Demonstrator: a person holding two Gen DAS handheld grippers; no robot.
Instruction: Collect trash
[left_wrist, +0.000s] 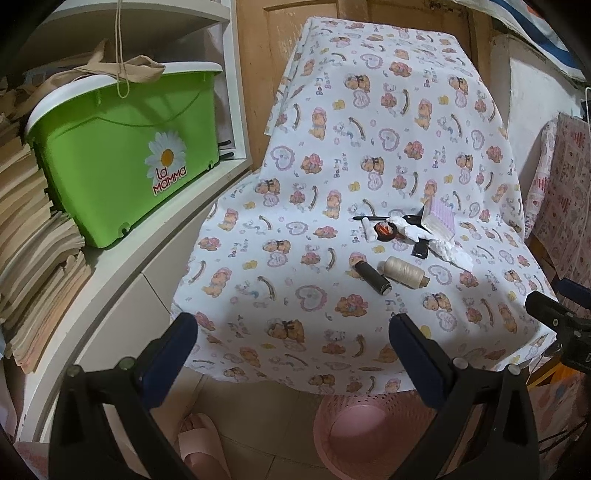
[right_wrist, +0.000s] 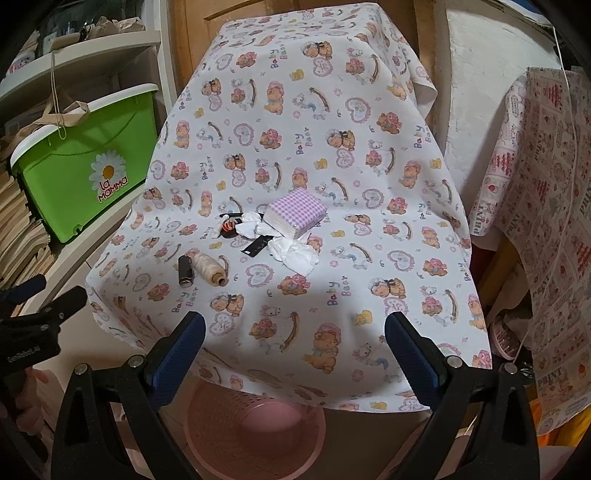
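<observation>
Crumpled white tissues (right_wrist: 295, 253) (left_wrist: 452, 253) lie mid-table on the bear-print cloth (right_wrist: 332, 147), beside a flat black wrapper (right_wrist: 255, 245) (left_wrist: 420, 249). A smaller tissue wad (right_wrist: 251, 225) sits against a purple-checked tissue pack (right_wrist: 297, 214) (left_wrist: 439, 218). A pink perforated basket (right_wrist: 255, 435) (left_wrist: 354, 432) stands on the floor under the table's near edge. My left gripper (left_wrist: 293, 328) is open over the near left of the table, holding nothing. My right gripper (right_wrist: 295, 323) is open over the near edge, well short of the tissues.
A black thread spool (right_wrist: 184, 271) and a cream spool (right_wrist: 208, 267) lie left of the tissues, with a small orange-black item (right_wrist: 227, 229) behind them. A green tub (left_wrist: 122, 155) sits on the left shelf above stacked paper. Printed cloth (right_wrist: 546, 221) hangs at the right. A slippered foot (left_wrist: 199, 443) stands left of the basket.
</observation>
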